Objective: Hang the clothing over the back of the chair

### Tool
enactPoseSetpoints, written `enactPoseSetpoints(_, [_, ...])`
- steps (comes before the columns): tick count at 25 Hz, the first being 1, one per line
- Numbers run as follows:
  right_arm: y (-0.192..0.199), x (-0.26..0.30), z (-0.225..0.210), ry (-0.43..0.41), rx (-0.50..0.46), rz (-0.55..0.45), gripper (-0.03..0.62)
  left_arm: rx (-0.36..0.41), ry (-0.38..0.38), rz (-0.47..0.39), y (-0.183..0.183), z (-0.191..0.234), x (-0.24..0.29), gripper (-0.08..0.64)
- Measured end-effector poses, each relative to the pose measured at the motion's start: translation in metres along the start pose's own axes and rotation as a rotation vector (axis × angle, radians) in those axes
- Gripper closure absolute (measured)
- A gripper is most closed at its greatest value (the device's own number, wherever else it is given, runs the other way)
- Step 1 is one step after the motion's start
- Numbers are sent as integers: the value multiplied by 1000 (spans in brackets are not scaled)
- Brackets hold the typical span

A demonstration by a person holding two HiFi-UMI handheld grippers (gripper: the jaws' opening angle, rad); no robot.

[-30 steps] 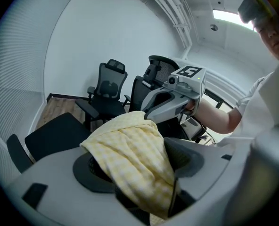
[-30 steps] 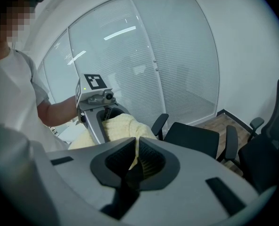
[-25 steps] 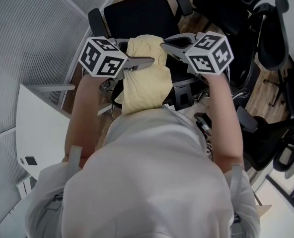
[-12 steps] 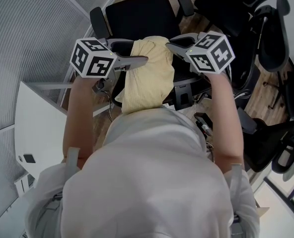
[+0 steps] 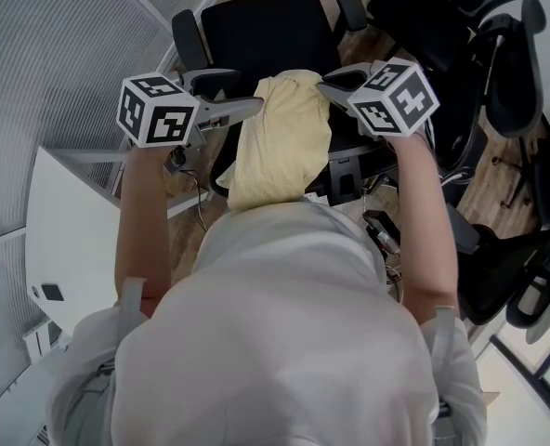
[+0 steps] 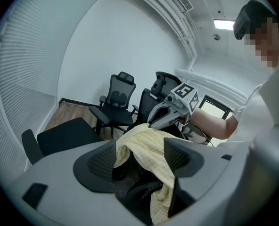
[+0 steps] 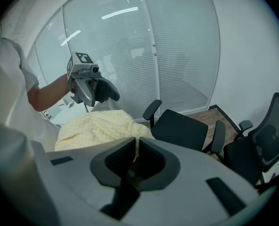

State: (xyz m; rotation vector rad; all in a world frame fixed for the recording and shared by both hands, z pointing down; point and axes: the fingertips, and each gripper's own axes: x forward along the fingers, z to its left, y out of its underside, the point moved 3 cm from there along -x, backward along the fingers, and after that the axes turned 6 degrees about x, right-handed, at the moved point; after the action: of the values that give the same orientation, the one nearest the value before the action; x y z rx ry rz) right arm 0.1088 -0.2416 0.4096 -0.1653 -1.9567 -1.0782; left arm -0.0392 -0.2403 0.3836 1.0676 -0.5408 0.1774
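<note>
On the back of the chair (image 5: pixel 256 31), I am settling the yellow clothing (image 5: pixel 280 142).

My right gripper (image 5: pixel 323 85) is pinching a thin fold of it, jaws almost together. My left gripper (image 5: pixel 255 106) is standing wide open beside it, gripping nothing. Next, I judge, the right must let go.
</note>
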Motion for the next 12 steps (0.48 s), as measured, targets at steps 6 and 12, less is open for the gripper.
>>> enactPoseSetpoints(6, [4, 0, 2, 22, -54, 37, 552, 22, 7, -14, -1, -3, 2, 255])
enactPoseSetpoints(12, [2, -10, 3, 55, -69, 11, 551, 7, 11, -54, -5, -4, 6, 256])
